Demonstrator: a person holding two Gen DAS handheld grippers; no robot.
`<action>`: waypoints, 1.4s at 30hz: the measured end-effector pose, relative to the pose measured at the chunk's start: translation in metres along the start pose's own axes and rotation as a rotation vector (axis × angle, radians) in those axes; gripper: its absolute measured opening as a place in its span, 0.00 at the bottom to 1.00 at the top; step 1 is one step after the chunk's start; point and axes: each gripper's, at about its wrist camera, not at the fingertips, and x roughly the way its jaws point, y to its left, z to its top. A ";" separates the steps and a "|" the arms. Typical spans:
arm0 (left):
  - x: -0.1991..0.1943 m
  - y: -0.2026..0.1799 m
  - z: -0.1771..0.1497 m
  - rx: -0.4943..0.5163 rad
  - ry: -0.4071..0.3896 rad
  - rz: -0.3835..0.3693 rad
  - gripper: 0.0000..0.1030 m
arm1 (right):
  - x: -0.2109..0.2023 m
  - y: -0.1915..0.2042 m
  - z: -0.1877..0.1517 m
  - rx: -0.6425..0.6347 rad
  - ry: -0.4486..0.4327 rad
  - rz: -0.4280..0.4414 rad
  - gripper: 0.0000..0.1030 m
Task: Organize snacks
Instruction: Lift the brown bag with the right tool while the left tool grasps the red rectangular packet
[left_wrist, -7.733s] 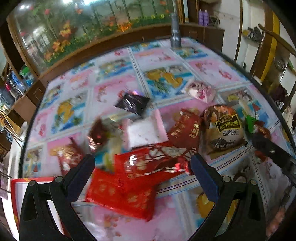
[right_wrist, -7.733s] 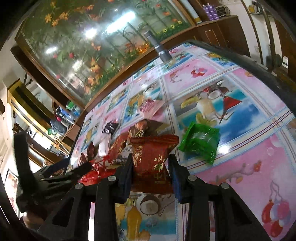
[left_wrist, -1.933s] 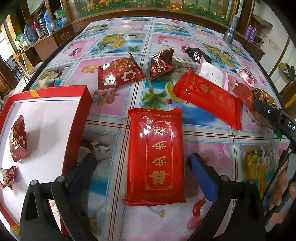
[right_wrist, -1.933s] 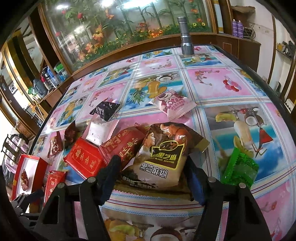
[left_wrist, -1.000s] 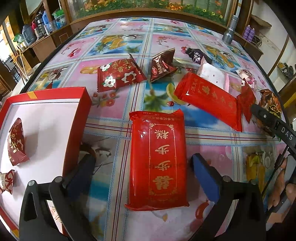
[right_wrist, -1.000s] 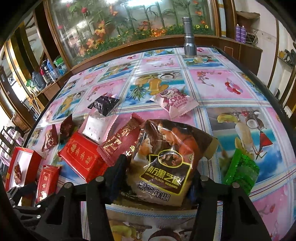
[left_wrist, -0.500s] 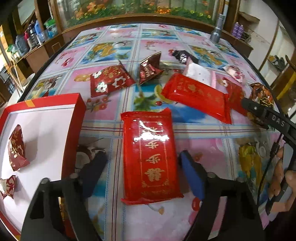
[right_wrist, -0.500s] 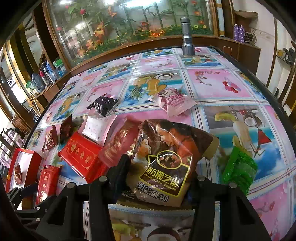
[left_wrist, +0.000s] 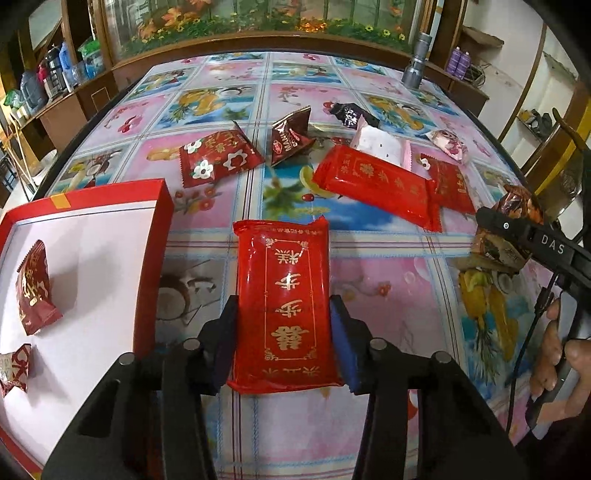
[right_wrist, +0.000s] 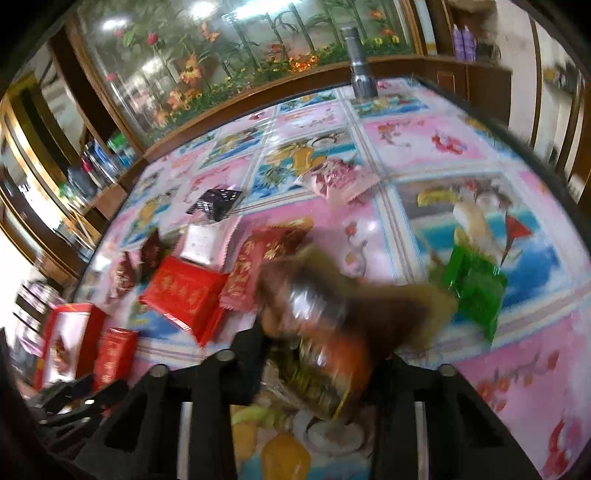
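left wrist view: left gripper (left_wrist: 283, 338), its jaws just closing, pinches the flat, glossy red pack (left_wrist: 283, 295) on the table beside the red box (left_wrist: 155, 236); slick film could slip out.

right wrist view: right gripper (right_wrist: 317, 360), also just closing, clamps the crinkly brown bag (right_wrist: 332, 325); blurred, it may sag loose.

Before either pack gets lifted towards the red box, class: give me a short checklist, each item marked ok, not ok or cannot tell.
1. Left gripper jaws, just closing, pads against the long red pack: ok.
2. Pack centred between the pads: ok.
3. Right gripper, just closing, brown sesame pack between its jaws: ok; firm grip: cannot tell, picture blurred.
4. Red box has bare floor for more: ok.
5. Second long red pack lying apart from the gripped one: ok.
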 end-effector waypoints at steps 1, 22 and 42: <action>-0.001 0.000 -0.002 0.000 0.002 -0.002 0.43 | -0.001 0.000 -0.002 -0.002 -0.002 -0.007 0.32; -0.049 -0.009 -0.042 0.063 -0.040 -0.105 0.33 | -0.035 -0.004 -0.031 0.036 0.071 0.085 0.31; -0.012 -0.026 -0.036 -0.005 0.023 0.037 0.82 | -0.028 0.018 -0.054 -0.021 0.036 0.197 0.31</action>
